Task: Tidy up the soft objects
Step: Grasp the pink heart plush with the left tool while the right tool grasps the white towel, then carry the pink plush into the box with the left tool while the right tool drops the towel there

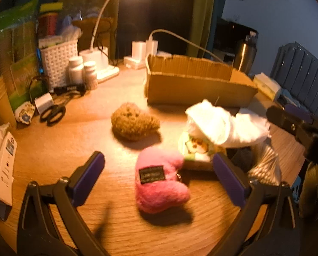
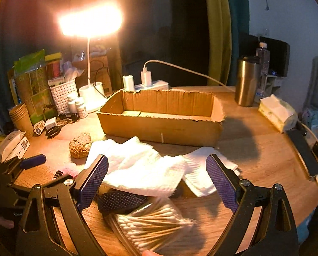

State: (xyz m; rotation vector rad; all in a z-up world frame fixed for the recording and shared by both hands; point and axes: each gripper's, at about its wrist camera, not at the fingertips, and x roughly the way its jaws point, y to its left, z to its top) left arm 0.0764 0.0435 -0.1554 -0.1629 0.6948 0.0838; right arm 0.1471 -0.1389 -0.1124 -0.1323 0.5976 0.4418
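Note:
My left gripper point(image 1: 159, 159) is open, its purple pads on either side of a pink plush toy point(image 1: 159, 183) with a black label that lies on the wooden table. A brown sponge point(image 1: 134, 120) sits beyond the toy. White folded cloths point(image 1: 218, 125) lie to the right, with my right gripper point(image 1: 295, 125) at their far side. In the right wrist view my right gripper point(image 2: 156, 160) is open above the white cloths point(image 2: 141, 168), holding nothing. An open cardboard box point(image 2: 159, 115) stands behind them, the sponge point(image 2: 80, 145) to its left.
A pack of cotton swabs point(image 2: 154, 226) and a dark dotted item point(image 2: 120, 200) lie under the right gripper. A steel tumbler point(image 2: 246, 83), tissue pack point(image 2: 276, 113) and phone point(image 2: 304, 151) are at the right. A lamp, white basket point(image 1: 58, 61), bottles and scissors point(image 1: 52, 113) crowd the back left.

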